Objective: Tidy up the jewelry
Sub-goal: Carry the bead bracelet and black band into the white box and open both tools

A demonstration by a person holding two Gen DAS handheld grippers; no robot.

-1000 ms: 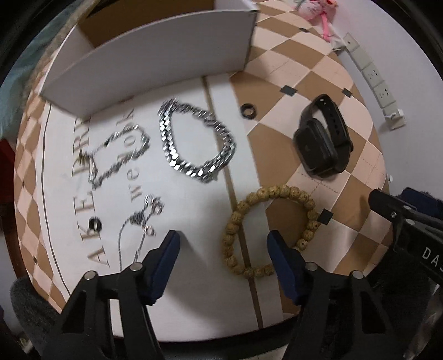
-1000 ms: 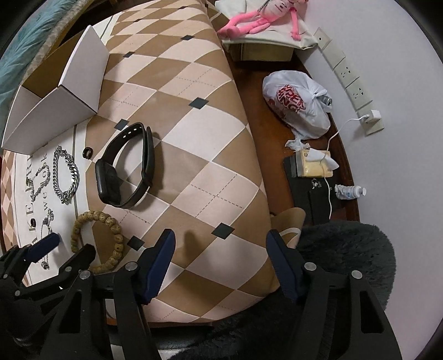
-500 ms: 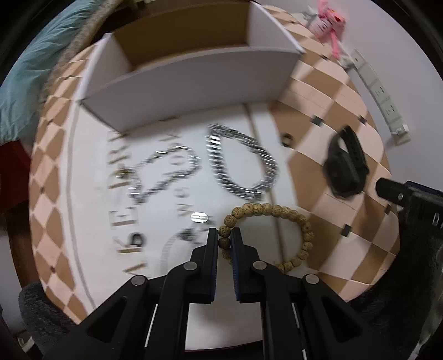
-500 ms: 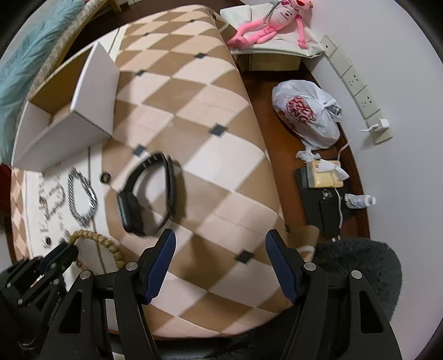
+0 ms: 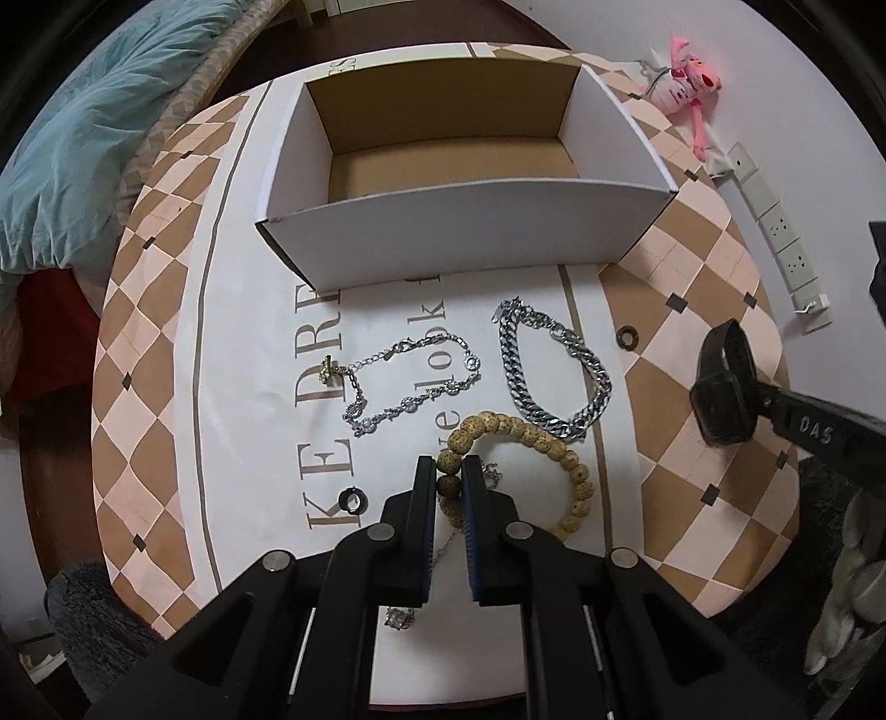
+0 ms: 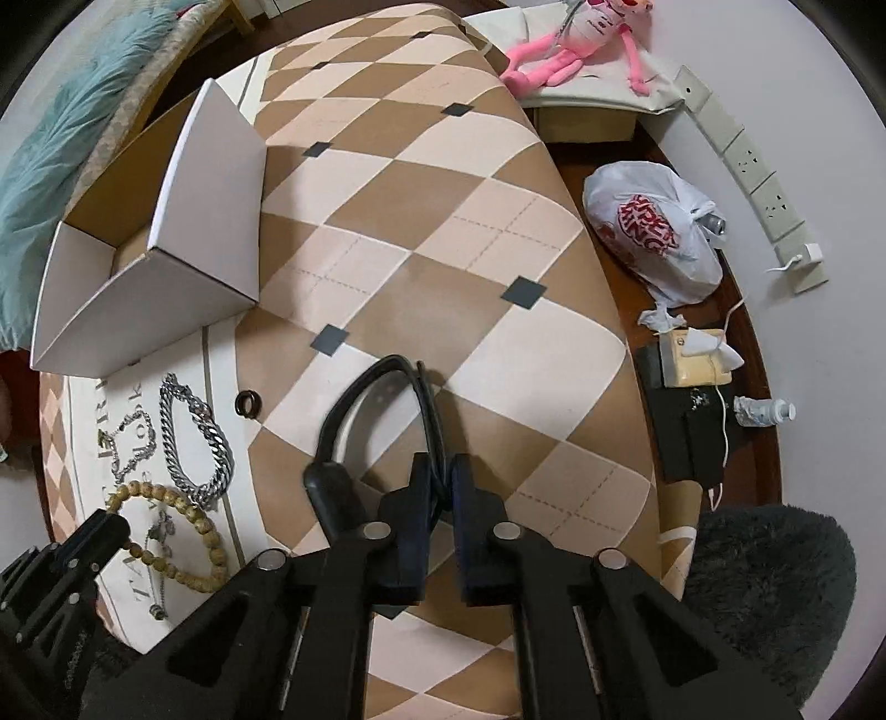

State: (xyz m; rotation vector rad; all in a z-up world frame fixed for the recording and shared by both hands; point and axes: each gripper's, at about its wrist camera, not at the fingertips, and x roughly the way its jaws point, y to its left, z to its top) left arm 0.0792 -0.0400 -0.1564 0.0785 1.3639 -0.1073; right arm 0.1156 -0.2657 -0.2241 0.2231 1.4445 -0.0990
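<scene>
My left gripper (image 5: 448,479) is shut on the wooden bead bracelet (image 5: 554,443), pinching its left beads above the white mat. My right gripper (image 6: 440,479) is shut on the strap of the black smartwatch (image 6: 354,437); the watch also shows in the left wrist view (image 5: 722,382). A thick silver chain bracelet (image 5: 554,376), a thin silver bracelet (image 5: 410,382), a thin necklace (image 5: 398,615) partly under my left fingers and two dark rings (image 5: 627,337) (image 5: 351,500) lie on the table. An empty white open box (image 5: 465,183) stands behind them.
The checkered round table's edge (image 6: 626,354) drops to a floor with a plastic bag (image 6: 653,227), a bottle (image 6: 764,412) and a pink plush toy (image 6: 570,39). A grey fluffy rug (image 6: 775,598) lies at lower right. A teal blanket (image 5: 83,144) is at the left.
Both grippers went from open to shut: the left closed on the bead bracelet and lifted back, the right moved left and closed on the watch strap.
</scene>
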